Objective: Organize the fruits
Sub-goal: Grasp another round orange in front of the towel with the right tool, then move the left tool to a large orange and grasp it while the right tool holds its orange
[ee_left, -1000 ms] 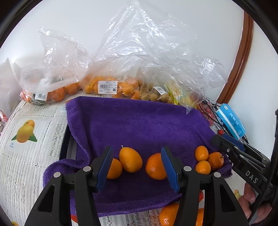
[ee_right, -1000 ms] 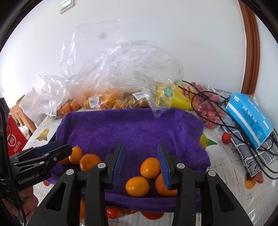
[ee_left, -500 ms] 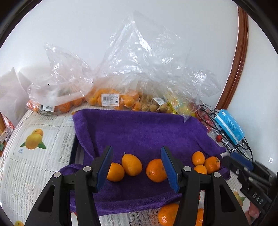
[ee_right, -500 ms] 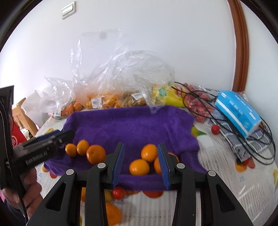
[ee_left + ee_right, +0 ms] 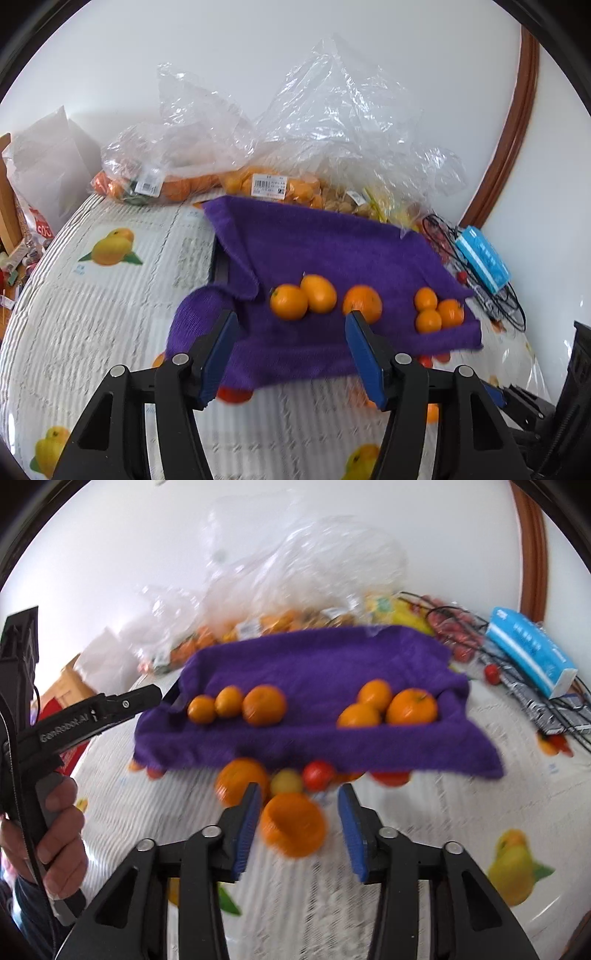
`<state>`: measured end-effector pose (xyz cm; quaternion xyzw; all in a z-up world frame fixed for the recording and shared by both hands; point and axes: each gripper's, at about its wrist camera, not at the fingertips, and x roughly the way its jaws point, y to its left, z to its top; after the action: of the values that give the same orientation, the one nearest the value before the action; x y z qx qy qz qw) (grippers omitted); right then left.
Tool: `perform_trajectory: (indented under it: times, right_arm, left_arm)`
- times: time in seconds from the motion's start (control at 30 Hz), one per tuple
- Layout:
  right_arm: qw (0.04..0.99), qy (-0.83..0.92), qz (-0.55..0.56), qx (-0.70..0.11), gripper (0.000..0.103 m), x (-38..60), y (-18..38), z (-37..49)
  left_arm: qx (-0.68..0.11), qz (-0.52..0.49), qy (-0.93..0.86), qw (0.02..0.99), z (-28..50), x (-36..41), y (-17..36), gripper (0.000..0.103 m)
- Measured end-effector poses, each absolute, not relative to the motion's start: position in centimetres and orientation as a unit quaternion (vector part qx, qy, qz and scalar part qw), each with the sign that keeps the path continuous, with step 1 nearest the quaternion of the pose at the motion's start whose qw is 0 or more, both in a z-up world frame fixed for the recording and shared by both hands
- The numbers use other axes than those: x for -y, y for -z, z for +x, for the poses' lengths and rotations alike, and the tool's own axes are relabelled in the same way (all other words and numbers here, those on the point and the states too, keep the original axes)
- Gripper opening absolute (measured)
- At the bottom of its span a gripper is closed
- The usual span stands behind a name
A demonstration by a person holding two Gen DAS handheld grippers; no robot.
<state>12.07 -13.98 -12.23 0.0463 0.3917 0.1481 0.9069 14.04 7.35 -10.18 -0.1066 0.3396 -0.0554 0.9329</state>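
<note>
A purple towel (image 5: 332,240) holds two groups of three oranges: a left group (image 5: 318,293) and a right group (image 5: 428,320). My left gripper (image 5: 291,326) hovers before the towel's front edge, its jaws opening with nothing between them. In the right wrist view the towel (image 5: 332,657) lies farther back. My right gripper (image 5: 300,797) is low over the tablecloth, jaws opening. A loose orange (image 5: 293,823) lies between its blue pads, with a gap on the right side. Another orange (image 5: 242,781), a yellow fruit (image 5: 286,781) and a red tomato (image 5: 317,773) lie by the towel's edge.
Clear plastic bags of oranges (image 5: 266,184) and other fruit stand against the wall behind the towel. A blue pack (image 5: 528,650) and black cables (image 5: 554,716) lie at the right. A hand (image 5: 55,823) grips the left tool's handle at the left edge. The tablecloth (image 5: 110,295) carries fruit prints.
Both grippers have pulled back from the towel toward the table's front. The loose fruit before the towel has come between and ahead of the right fingers. Both pairs of jaws stand slightly wider.
</note>
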Motion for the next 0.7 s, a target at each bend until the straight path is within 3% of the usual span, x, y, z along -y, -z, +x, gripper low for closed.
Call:
perform_trajectory:
  times: [0.23,0.7]
  right_arm:
    - [0.904,-0.122,0.018,-0.409,0.044,12.5,14.9,12.1]
    - [0.916,-0.117,0.031,-0.382,0.04,16.2,13.9,10.2]
  left_arm:
    - [-0.376,-0.073,0.045,0.923,11.2,-7.9,12.7,0.06]
    - [-0.404,-0.048,0.029,0.913,10.8,-6.4,15.2,0.059]
